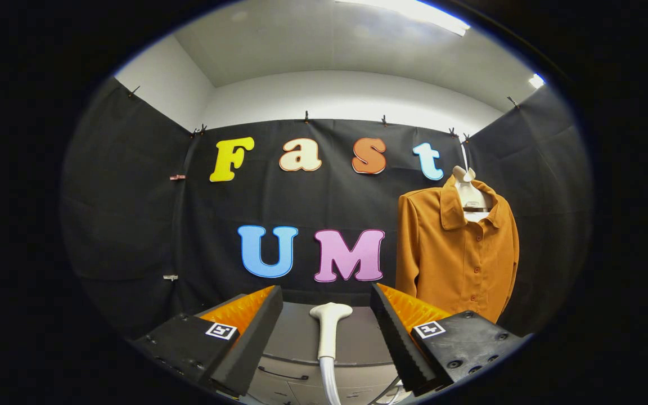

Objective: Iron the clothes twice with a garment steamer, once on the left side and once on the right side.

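An orange-brown button shirt [459, 253] hangs on a white hanger [468, 194] against the black cloth wall, beyond my right finger. The white steamer head [328, 326] stands upright on its hose between my two fingers, a little ahead of them, touching neither. My gripper [327, 301] is open wide with nothing held; the steamer's handle runs down out of sight below.
A grey cabinet top [301, 332] with drawers lies under the steamer. Black cloth walls close the booth at the back and on both sides.
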`<state>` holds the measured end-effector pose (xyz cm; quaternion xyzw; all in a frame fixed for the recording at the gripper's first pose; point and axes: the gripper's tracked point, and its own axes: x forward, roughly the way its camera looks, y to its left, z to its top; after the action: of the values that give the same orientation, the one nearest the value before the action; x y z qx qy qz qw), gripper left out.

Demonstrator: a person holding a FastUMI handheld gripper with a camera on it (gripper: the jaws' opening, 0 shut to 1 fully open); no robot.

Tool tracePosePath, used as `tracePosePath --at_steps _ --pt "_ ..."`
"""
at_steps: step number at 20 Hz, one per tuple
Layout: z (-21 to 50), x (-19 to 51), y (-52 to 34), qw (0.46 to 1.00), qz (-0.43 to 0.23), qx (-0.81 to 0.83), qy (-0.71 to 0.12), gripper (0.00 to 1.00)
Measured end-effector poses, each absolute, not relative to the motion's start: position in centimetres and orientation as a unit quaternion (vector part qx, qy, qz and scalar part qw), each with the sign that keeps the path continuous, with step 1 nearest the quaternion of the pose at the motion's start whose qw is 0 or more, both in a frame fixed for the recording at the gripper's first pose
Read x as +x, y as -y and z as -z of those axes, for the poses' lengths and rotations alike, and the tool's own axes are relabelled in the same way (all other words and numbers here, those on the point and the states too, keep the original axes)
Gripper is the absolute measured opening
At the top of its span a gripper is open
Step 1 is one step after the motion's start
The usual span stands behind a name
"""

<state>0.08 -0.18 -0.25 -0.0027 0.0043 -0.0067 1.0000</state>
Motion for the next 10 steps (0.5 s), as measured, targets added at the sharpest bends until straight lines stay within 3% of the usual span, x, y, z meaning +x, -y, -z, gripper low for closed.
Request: tracePosePath --at_steps 10 --pt "0.6 0.1 -1.0 1.0 0.01 -0.002 -0.013 0.98"
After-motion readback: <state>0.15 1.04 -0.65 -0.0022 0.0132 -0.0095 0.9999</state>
